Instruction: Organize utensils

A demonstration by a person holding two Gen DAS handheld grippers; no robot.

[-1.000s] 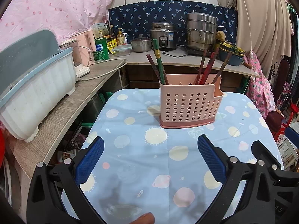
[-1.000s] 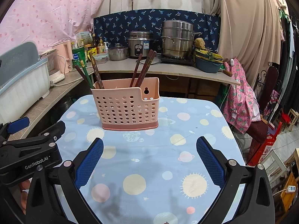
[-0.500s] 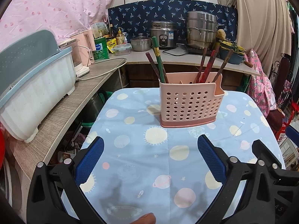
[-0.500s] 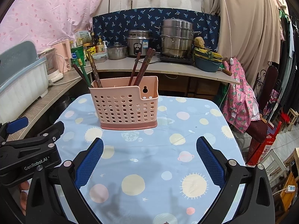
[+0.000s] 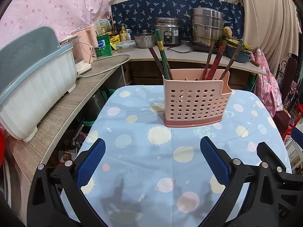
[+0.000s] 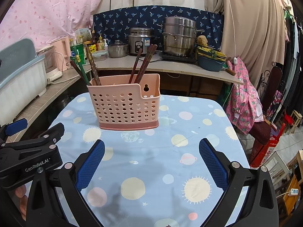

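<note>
A pink perforated utensil holder (image 5: pixel 196 100) is seen upright on the table (image 5: pixel 132 151), at 12 o'clock from both grippers, chopsticks (image 5: pixel 214 62) standing inside. Left gripper (image 5: pixel 151 158) and right gripper (image 6: pixel 151 158) fingers are spread, nothing held.

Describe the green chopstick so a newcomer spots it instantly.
On the blue planet-print tablecloth stands a pink perforated holder. The green chopstick leans out of its left end, the only green stick among reddish-brown ones, with a yellow band.
</note>
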